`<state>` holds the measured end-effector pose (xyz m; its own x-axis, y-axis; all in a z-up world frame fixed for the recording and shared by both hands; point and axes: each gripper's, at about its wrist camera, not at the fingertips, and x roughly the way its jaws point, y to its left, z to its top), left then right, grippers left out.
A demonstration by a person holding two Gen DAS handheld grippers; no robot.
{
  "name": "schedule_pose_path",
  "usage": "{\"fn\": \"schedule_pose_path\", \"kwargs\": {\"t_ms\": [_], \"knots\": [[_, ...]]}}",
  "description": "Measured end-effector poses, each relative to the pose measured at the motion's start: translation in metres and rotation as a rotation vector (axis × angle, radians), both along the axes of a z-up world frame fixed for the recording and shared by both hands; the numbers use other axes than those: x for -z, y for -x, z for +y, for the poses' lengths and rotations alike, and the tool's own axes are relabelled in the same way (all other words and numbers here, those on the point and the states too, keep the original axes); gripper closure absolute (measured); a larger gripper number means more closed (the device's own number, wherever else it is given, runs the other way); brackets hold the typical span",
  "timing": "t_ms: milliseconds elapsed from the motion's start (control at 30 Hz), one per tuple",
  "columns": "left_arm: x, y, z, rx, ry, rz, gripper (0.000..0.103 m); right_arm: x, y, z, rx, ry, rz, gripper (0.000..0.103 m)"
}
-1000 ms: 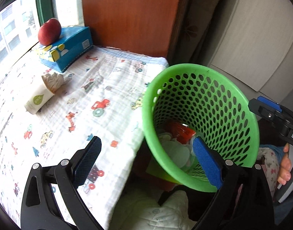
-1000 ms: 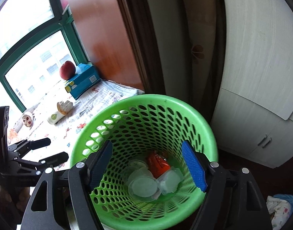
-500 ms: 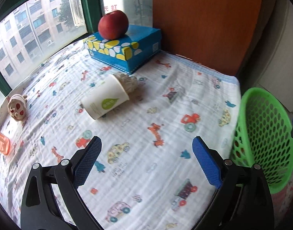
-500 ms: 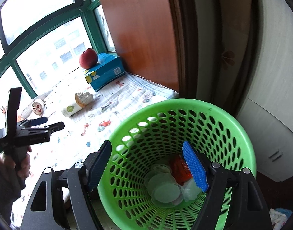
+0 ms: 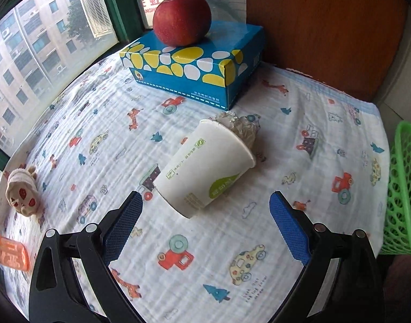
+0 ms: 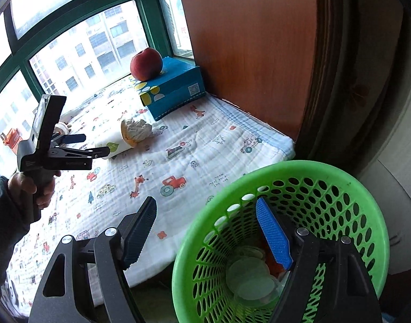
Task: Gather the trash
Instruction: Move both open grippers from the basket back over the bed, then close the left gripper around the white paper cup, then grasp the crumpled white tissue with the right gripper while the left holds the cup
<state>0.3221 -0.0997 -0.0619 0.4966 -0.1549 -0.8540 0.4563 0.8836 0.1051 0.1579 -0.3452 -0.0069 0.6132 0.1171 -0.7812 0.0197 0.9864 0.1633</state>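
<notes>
On the cloth: paper cup (image 5: 205,169) lay sideways, tissue-stuffed.
Handling: light, crushable (squeeze gently); hold mid-wall.
Left gripper (image 5: 205,227): spread wide, empty.
Right gripper (image 6: 205,231): likewise gaping, empty.

apple (image 5: 181,18) on tissue box (image 5: 194,64) | small plush toy (image 5: 21,195) on printed cloth (image 5: 299,123)

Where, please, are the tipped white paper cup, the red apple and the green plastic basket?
white paper cup (image 5: 205,169): left wrist view, its side wall.
red apple (image 5: 181,17): left wrist view, its front.
green plastic basket (image 6: 348,188): right wrist view, its rim.
</notes>
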Motion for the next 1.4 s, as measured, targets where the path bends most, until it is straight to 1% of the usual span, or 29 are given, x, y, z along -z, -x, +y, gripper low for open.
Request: {"fn": "schedule_pose_path", "kwargs": {"t_ms": [200,367,433,500,533,633,700,800,933,1100,1233,1400], "knots": [[0.016,-0.025,-0.006,0.070,-0.056,0.007,0.010,0.004,-0.027,0.018,-0.047,0.017,0.019,0.029],[0.024,-0.034,-0.008,0.112,-0.057,0.020,0.010,0.009,-0.038,0.025,-0.069,0.025,0.034,0.029],[0.026,-0.034,-0.009,0.135,-0.054,0.015,0.013,0.011,-0.042,0.026,-0.070,0.024,0.039,0.029],[0.028,-0.034,-0.010,0.149,-0.034,0.027,0.023,0.012,-0.043,0.027,-0.072,0.025,0.040,0.029],[0.029,-0.034,-0.010,0.148,-0.025,0.032,0.025,0.012,-0.043,0.027,-0.072,0.024,0.040,0.029],[0.029,-0.030,-0.009,0.139,-0.025,0.010,0.029,0.013,-0.042,0.028,-0.072,0.021,0.040,0.029],[0.027,-0.028,-0.007,0.126,-0.016,0.017,0.034,0.013,-0.041,0.029,-0.074,0.018,0.038,0.029],[0.021,-0.022,-0.001,0.107,0.013,0.030,0.038,0.012,-0.039,0.030,-0.077,0.009,0.034,0.029],[0.015,-0.010,0.005,0.096,0.007,0.032,0.039,0.011,-0.038,0.033,-0.083,-0.002,0.027,0.029],[0.004,0.008,0.024,0.064,0.025,0.051,0.039,0.011,-0.042,0.038,-0.098,-0.022,0.028,0.029],[-0.003,0.024,0.046,0.030,0.035,0.050,0.039,0.013,-0.059,0.046,-0.117,-0.053,0.043,0.029],[-0.005,0.038,0.070,-0.013,0.065,0.061,0.039,0.021,-0.097,0.064,-0.142,-0.109,0.065,0.029]]}}
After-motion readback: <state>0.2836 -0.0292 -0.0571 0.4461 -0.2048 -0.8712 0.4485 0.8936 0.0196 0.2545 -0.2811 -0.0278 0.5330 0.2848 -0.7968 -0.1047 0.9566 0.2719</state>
